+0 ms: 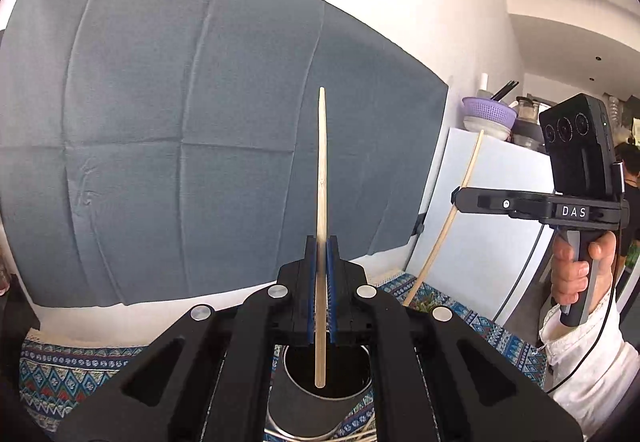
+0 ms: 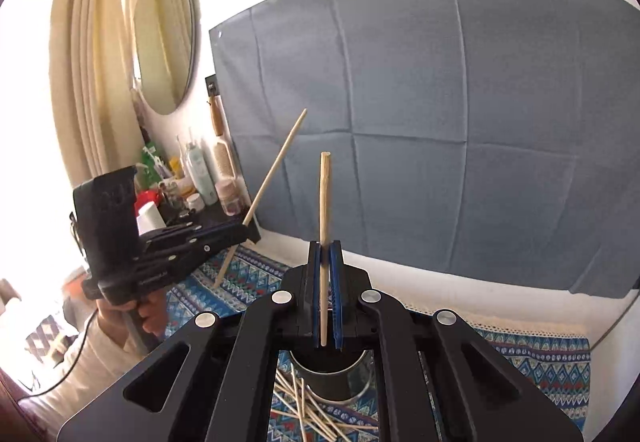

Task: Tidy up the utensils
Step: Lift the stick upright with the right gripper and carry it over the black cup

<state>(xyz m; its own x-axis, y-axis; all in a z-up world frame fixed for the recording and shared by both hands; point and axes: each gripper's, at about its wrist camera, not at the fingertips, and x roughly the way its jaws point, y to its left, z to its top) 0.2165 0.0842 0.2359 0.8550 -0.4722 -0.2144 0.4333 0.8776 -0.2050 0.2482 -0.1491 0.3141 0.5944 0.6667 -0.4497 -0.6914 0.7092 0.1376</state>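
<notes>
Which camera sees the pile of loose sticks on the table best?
The right wrist view: the loose sticks lie crisscrossed on the cloth beside the cup. The left wrist view shows only a few stick ends at the bottom edge.

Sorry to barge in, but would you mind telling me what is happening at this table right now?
A person is sorting chopsticks with a handheld gripper in each hand. The left gripper is shut on one chopstick, held roughly upright above a dark round cup. The right gripper is shut on a second chopstick, also roughly upright above the cup. Neither stick has been let go yet. More loose chopsticks lie in a heap on the patterned tablecloth beside the cup.
</notes>
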